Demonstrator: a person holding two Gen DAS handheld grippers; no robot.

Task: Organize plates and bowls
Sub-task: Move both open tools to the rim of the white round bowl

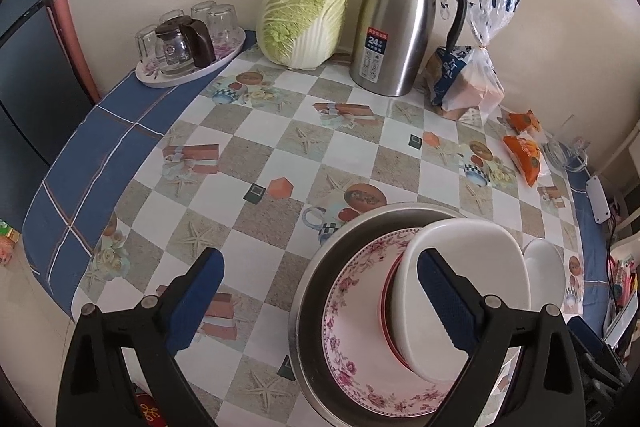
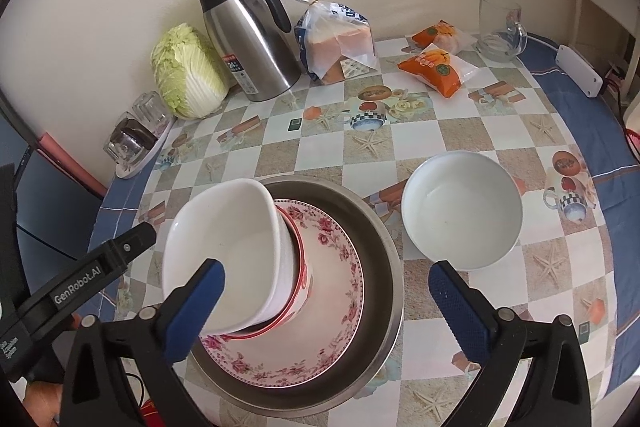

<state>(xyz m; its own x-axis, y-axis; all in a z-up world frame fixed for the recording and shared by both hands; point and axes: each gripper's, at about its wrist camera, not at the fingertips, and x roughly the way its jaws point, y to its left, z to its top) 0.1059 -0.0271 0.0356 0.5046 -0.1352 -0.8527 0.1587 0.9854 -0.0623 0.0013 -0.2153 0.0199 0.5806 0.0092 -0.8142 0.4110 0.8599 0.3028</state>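
Both grippers, left (image 1: 320,303) and right (image 2: 328,303), spread and empty, with the stacked white bowl (image 2: 224,255) between them and a round bowl (image 2: 462,211) ahead of the right.

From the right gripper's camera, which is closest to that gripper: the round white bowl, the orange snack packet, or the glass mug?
1. Round white bowl, just ahead of the right gripper.
2. Orange snack packet, mid-table beyond.
3. Glass mug, far edge.

Stacked bowls (image 1: 460,291) in steel basin (image 1: 316,283)
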